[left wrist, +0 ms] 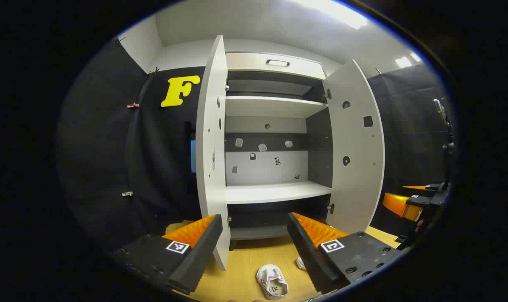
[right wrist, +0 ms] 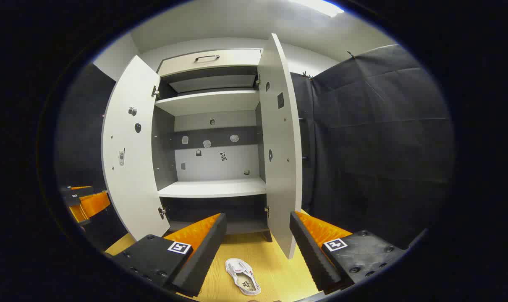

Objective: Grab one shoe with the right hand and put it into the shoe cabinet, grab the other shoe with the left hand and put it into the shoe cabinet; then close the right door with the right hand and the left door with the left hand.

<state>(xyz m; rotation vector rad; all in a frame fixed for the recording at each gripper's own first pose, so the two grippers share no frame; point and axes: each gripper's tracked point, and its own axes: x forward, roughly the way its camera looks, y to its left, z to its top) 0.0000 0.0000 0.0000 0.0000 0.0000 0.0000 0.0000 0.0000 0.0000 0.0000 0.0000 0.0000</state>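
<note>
The shoe cabinet stands against the back wall with both doors swung out toward the room. Its left door and right door flank the open shelves, and the lower shelf sits between them. On the floor in front of the cabinet lies one shoe, with a second shoe just to its right, nearer the right door.

I see white shoe with dark print between the jaws, yellow wood-grain floor under it, white cabinet doors ahead, grey-and-white interior
</note>
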